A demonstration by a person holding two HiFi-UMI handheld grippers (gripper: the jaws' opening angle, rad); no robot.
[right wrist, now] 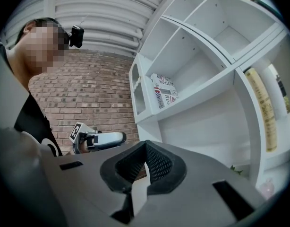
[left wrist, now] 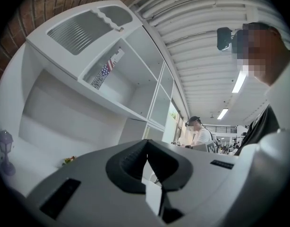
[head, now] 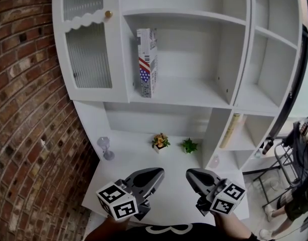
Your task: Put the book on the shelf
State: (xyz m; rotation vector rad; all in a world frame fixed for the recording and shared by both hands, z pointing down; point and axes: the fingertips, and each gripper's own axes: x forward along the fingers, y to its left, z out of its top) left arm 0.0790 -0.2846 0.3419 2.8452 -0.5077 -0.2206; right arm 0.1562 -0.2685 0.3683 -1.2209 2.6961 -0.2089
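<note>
Jaws together; book (head: 147,63) upright on shelf (head: 194,92)

Left hand-held gripper (head: 157,173) and right hand-held gripper (head: 191,174) side by side, apart, over white worktop (head: 131,157). Flowering plant (head: 160,141) and green plant (head: 189,145) just beyond their tips. Book (head: 147,62) upright on shelf (head: 194,94), well beyond both.

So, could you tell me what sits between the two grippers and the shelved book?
In the head view, a flower pot and a small green plant on the counter, below the book.
</note>
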